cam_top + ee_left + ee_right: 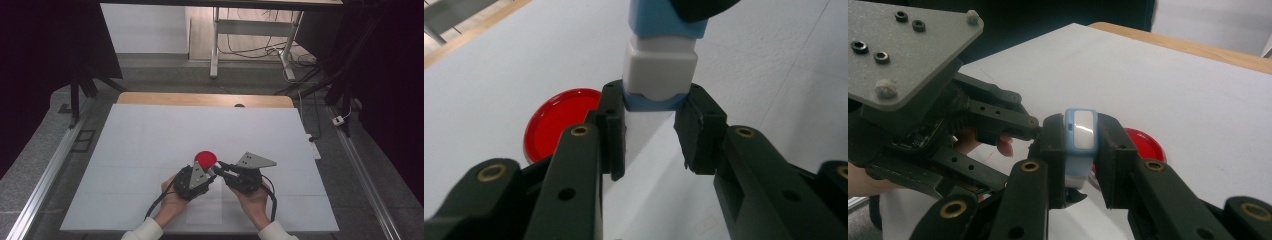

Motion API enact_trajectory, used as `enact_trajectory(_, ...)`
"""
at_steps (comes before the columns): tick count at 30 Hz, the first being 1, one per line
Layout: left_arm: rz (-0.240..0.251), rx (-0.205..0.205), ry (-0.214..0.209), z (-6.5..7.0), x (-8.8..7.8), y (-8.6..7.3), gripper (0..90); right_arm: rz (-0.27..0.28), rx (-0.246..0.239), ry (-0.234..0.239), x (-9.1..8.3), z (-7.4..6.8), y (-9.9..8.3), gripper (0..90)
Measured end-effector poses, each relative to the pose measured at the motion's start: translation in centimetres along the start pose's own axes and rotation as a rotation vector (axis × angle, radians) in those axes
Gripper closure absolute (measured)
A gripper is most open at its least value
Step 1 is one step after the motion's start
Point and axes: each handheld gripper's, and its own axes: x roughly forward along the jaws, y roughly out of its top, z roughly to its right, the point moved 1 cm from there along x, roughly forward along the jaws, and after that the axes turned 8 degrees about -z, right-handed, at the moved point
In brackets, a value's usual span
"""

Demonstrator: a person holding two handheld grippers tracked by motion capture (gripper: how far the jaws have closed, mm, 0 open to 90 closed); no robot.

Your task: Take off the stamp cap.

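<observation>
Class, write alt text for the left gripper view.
The left tool's two black jaws grip the end of a small blue and white block, held above a white table. A round red lid lies on the table behind the jaws.

Two white sleeves show at the near edge of the high view, cuffs snug at both wrists. The left gripper (211, 170) is a black, blocky body topped by a grey three-cornered plate, a black cable looping off near its wrist. The right gripper (220, 167) matches it: black housing, grey triangular plate, black cable curling at its right. In the left gripper view, black jaw arms carry brass-coloured bushings and small round holes, ending in ridged black pads (614, 135). In the right gripper view, the right gripper's own arms show the same brass rings, and the other gripper's plate shows dark screws and pale nubs at its corners.
</observation>
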Motion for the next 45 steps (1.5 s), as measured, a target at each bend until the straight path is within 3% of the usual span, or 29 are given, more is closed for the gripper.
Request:
enact_trajectory(6,-0.012,0.041,0.032,0.2,0.0,0.0,65.9,-0.009,-0.006,0.001,0.1,0.0,0.0,75.2)
enact_trajectory(11,-0.022,0.059,0.021,0.0,0.1,-0.1,65.9,-0.017,-0.008,-0.001,0.2,-0.1,0.0,75.2)
enact_trajectory(21,0.002,0.005,-0.012,-0.2,0.0,-0.1,65.7,-0.005,0.004,0.001,0.0,0.0,0.0,75.2)
enact_trajectory(26,0.013,-0.031,-0.051,-0.5,-0.1,-0.1,65.7,0.002,0.005,0.002,-0.1,0.0,0.1,75.1)
enact_trajectory(33,-0.001,0.017,-0.009,-0.2,-0.1,-0.1,65.8,-0.003,0.003,0.007,-0.1,0.0,0.0,75.2)
enact_trajectory(37,-0.013,0.037,-0.008,-0.3,-0.1,-0.1,65.8,-0.008,0.002,0.009,0.0,0.0,0.0,75.1)
enact_trajectory(39,-0.054,0.063,-0.002,-0.3,0.2,-0.3,66.0,0.002,0.003,0.01,-0.1,0.0,0.0,75.7)
enact_trajectory(41,-0.051,0.032,-0.017,-0.5,0.3,-0.5,66.0,0.018,-0.005,-0.027,-0.6,0.2,0.2,75.7)
enact_trajectory(45,-0.021,-0.009,-0.026,-1.0,-0.1,-0.5,66.0,0.037,0.023,-0.027,-1.4,0.9,0.3,75.7)
